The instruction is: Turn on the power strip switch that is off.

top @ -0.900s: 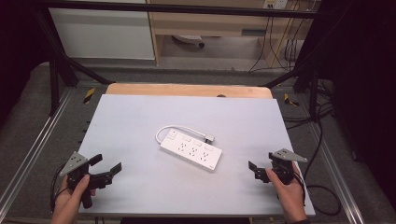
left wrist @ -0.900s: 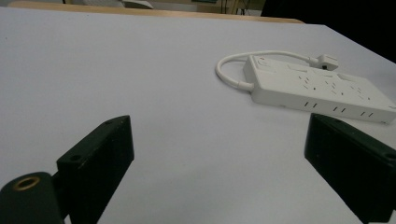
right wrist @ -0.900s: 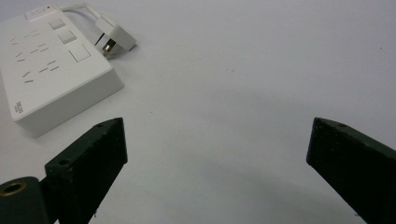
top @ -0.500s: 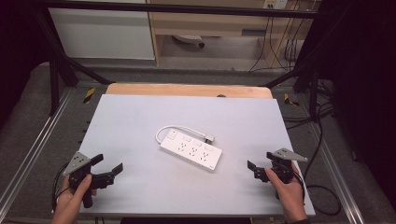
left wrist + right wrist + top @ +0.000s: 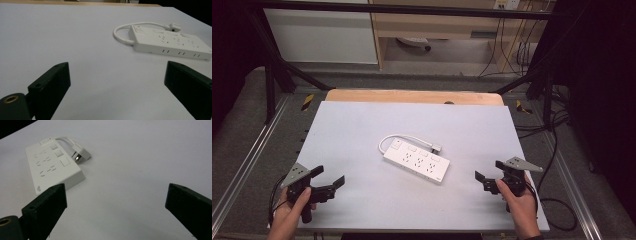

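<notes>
White power strip (image 5: 417,162) lies flat mid-table (image 5: 362,125), cord (image 5: 404,138) looped behind it, plug (image 5: 436,148) beside its far edge — socket detail too small to read. Left gripper (image 5: 328,184) near-left, right gripper (image 5: 486,175) near-right, both well apart from it — jaws wide, empty, tips cut off in gripper views.
</notes>
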Demonstrator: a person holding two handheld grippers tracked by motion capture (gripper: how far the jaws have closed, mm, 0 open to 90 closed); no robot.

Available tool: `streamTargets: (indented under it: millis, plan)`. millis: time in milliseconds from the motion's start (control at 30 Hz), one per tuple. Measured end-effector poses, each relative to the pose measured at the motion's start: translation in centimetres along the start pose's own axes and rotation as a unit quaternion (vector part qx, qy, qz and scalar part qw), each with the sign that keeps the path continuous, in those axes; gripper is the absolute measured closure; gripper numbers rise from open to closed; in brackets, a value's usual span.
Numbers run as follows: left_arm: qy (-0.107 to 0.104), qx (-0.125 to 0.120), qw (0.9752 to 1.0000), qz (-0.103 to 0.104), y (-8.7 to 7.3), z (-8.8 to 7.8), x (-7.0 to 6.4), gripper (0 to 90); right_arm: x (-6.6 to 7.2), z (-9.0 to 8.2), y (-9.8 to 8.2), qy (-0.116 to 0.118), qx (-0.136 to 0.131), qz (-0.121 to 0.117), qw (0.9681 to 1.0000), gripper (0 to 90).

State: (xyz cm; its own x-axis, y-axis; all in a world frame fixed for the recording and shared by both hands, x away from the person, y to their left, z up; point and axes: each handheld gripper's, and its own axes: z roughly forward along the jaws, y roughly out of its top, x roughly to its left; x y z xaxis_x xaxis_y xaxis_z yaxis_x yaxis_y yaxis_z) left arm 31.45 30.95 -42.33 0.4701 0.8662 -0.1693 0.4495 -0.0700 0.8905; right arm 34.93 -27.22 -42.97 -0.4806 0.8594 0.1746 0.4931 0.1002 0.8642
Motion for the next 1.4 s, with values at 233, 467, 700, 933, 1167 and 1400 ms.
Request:
streamTargets:
  millis: [233, 467, 700, 933, 1167, 1400]
  plan:
    - [-0.004, 0.002, 1.0, -0.005, -0.1, 0.1, 0.0, 6.0, 0.3, -0.3, 0.7, 0.0, -0.031, 0.017, 0.9994, 4.1]
    - [-0.006, 0.005, 1.0, -0.003, -0.1, 0.1, -0.1, 6.0, 0.8, 0.3, 1.6, 0.0, -0.013, 0.013, 0.9998, 4.5]
    - [-0.005, 0.007, 1.0, -0.005, -0.2, 0.2, 0.0, 6.1, 1.4, 0.7, 3.4, -0.005, -0.018, -0.014, 0.9997, 5.1]
    - [-0.005, 0.011, 0.9999, -0.004, -0.3, 0.2, -0.1, 6.2, 2.0, 1.4, 4.6, -0.004, -0.023, -0.027, 0.9993, 7.0]
    - [-0.013, 0.008, 0.9997, -0.018, -0.3, 0.2, 0.1, 6.4, 2.8, 2.1, 5.4, 0.006, -0.025, -0.031, 0.9992, 10.3]
    - [-0.008, 0.011, 0.9998, -0.012, -0.3, 0.2, 0.0, 6.6, 3.6, 3.1, 6.6, -0.004, -0.035, -0.042, 0.9985, 14.8]
